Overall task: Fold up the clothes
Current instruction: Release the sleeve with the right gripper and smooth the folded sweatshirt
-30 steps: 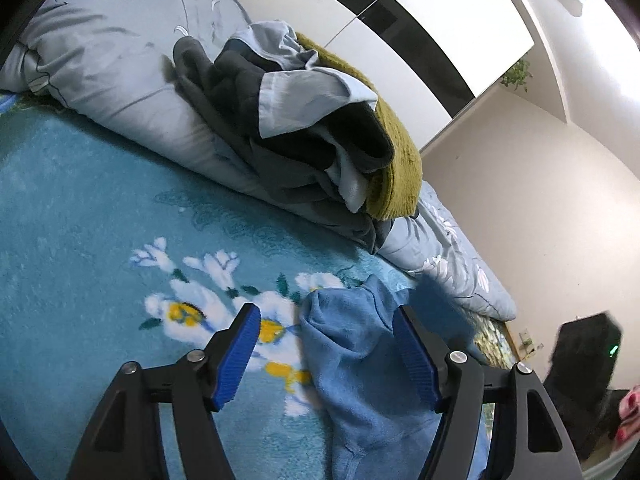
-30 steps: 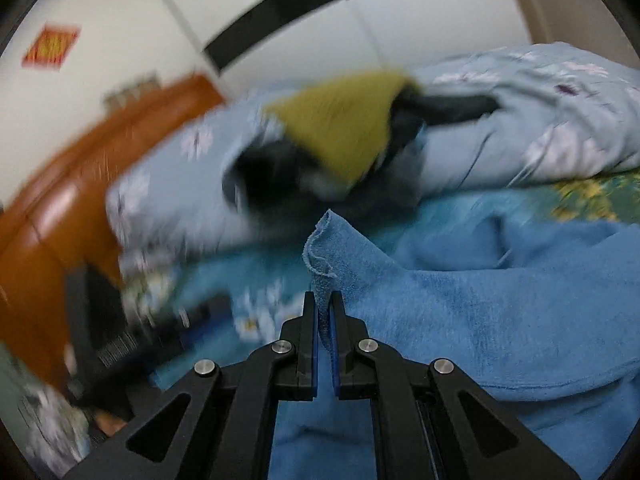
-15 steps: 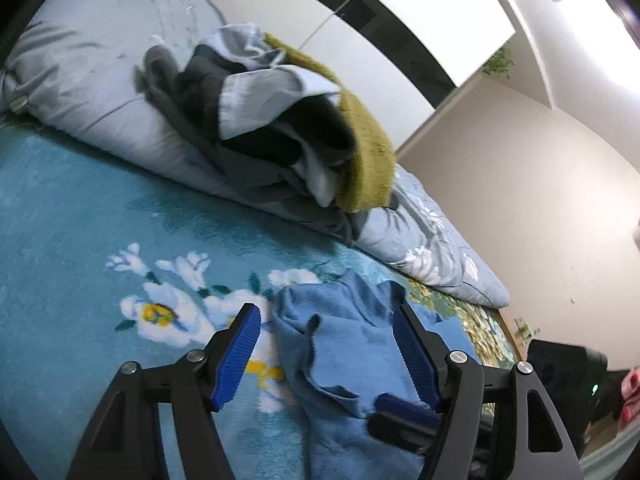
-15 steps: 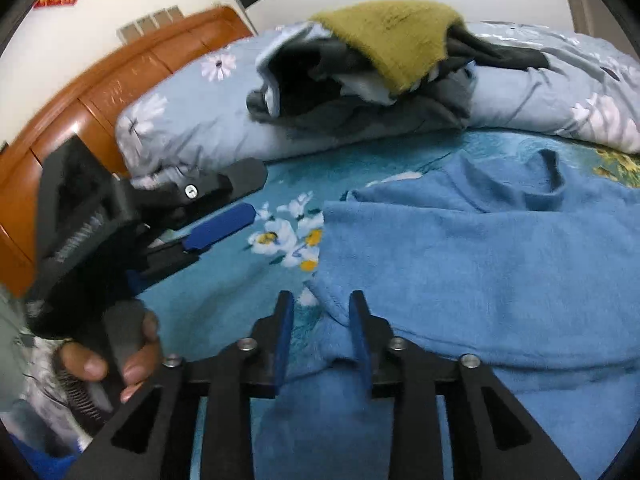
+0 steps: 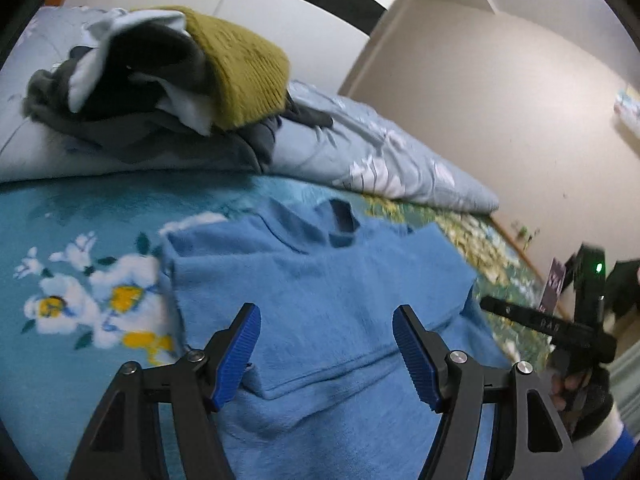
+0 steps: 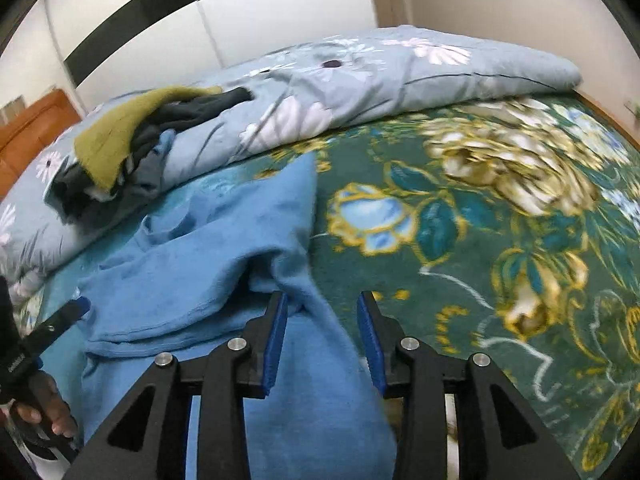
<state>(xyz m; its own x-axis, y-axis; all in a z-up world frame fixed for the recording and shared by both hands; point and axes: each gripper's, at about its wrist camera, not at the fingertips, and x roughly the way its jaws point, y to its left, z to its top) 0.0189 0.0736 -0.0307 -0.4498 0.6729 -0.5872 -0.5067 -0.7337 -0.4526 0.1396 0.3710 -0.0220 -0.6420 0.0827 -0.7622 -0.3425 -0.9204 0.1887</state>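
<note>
Fingers of the left gripper (image 5: pixel 326 350) are held wide and empty above the soft, limp blue garment (image 5: pixel 320 300) spread on the bed (image 6: pixel 500 240), while the right gripper (image 6: pixel 322 338) is opening around its edge, where a hemmed border is judged best taken.

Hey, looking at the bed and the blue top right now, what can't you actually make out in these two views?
- Blue top: its lower part is cut off by the frame bottom and the fingers in both views.
- Clothes pile: blurred in the left view, so single garments can't be counted.
- Right gripper: opening over the cloth; motion blur hides whether the pads touch it.
- Device with a green light: too small and blurred to identify.
</note>
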